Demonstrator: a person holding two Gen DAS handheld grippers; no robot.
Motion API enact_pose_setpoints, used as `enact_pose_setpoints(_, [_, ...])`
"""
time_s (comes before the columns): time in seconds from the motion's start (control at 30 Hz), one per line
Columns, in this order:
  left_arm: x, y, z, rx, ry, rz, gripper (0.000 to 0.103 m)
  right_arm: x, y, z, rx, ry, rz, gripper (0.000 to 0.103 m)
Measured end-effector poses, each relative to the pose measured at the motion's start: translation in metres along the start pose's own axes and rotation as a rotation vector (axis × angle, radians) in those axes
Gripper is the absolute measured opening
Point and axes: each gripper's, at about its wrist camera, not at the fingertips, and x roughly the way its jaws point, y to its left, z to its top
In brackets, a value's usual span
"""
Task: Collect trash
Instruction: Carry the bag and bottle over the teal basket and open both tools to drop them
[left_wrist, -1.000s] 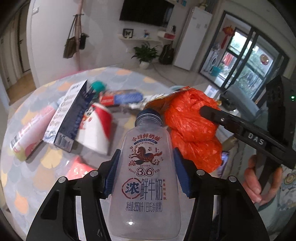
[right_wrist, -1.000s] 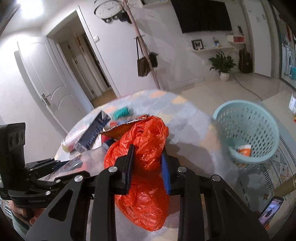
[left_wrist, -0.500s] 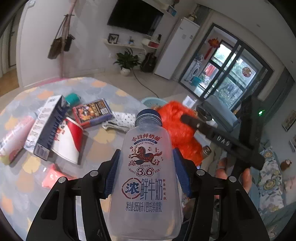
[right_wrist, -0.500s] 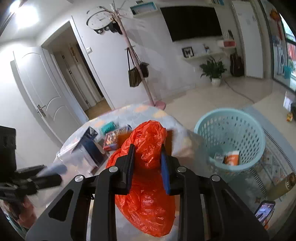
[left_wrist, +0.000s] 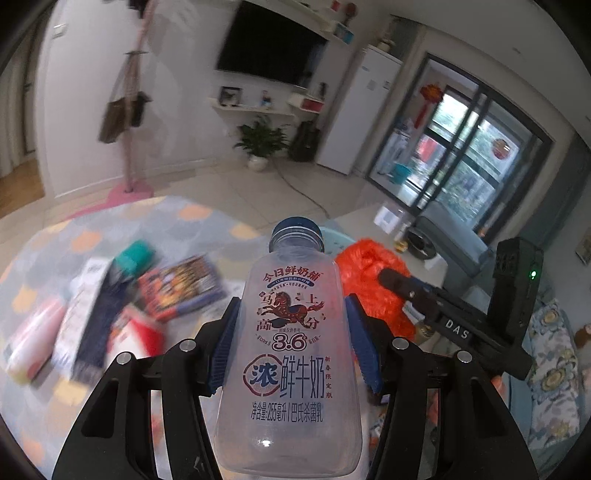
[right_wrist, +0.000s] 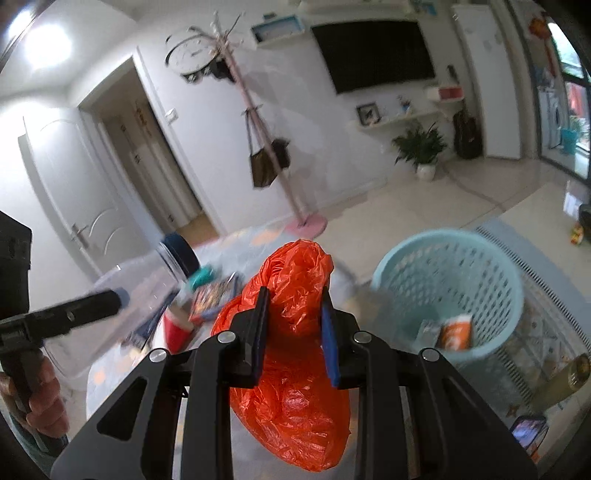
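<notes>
My left gripper (left_wrist: 291, 343) is shut on a clear empty milk bottle (left_wrist: 291, 354) with a blue cap, held upright above the round patterned table (left_wrist: 92, 229). My right gripper (right_wrist: 293, 328) is shut on a crumpled orange plastic bag (right_wrist: 291, 350) that hangs below the fingers; the bag also shows in the left wrist view (left_wrist: 369, 273). A light blue basket (right_wrist: 448, 291) stands on the floor to the right, with a couple of cartons inside. The bottle shows at left in the right wrist view (right_wrist: 173, 258).
More trash lies on the table: a dark carton (left_wrist: 99, 314), a red and white cup (left_wrist: 144, 336), a printed packet (left_wrist: 181, 288), a teal item (left_wrist: 135, 254) and a pink tube (left_wrist: 33, 339). A phone (right_wrist: 526, 432) lies low right. A coat stand (right_wrist: 255, 147) stands behind.
Both grippers have lifted and swung right with their loads. The basket now looms larger and nearer in the right wrist view; the table trash has slid left and down.
</notes>
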Motion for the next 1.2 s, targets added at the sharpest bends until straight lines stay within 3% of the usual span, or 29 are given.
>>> enact_pose_setpoints(0.2, [0.058,-0.034,0.043,0.062,0.012,-0.037,0.054,-0.004,-0.042,0.028,0.037,-0.108,-0.156,0.023])
enact_pose_setpoints(0.33, [0.117,-0.052,0.067,0.095,0.073,-0.059,0.054,0.013,-0.08,0.035,0.095,-0.128,-0.279,0.023])
enact_pose_setpoints(0.5, [0.181,-0.063,0.076,0.073,0.152,-0.08,0.054,0.046,-0.128,0.031,0.171,-0.089,-0.408,0.023])
enact_pose_setpoints(0.6, [0.22,-0.068,0.071,0.071,0.199,-0.056,0.054,0.064,-0.154,0.022,0.221,-0.053,-0.461,0.023])
enact_pose_setpoints(0.73, [0.26,-0.076,0.061,0.078,0.253,-0.038,0.054,0.087,-0.182,0.012,0.294,-0.011,-0.472,0.025])
enact_pose_setpoints(0.9, [0.269,-0.076,0.058,0.067,0.258,-0.063,0.058,0.099,-0.204,0.004,0.336,0.026,-0.487,0.026])
enact_pose_setpoints(0.97, [0.261,-0.074,0.059,0.067,0.241,-0.076,0.064,0.096,-0.205,0.002,0.334,0.025,-0.492,0.044])
enact_pose_setpoints(1.03, [0.25,-0.073,0.059,0.085,0.22,-0.062,0.064,0.091,-0.203,0.003,0.334,0.007,-0.505,0.051])
enact_pose_setpoints(1.2, [0.222,-0.078,0.055,0.1,0.17,-0.065,0.064,0.072,-0.194,0.002,0.334,-0.008,-0.468,0.052])
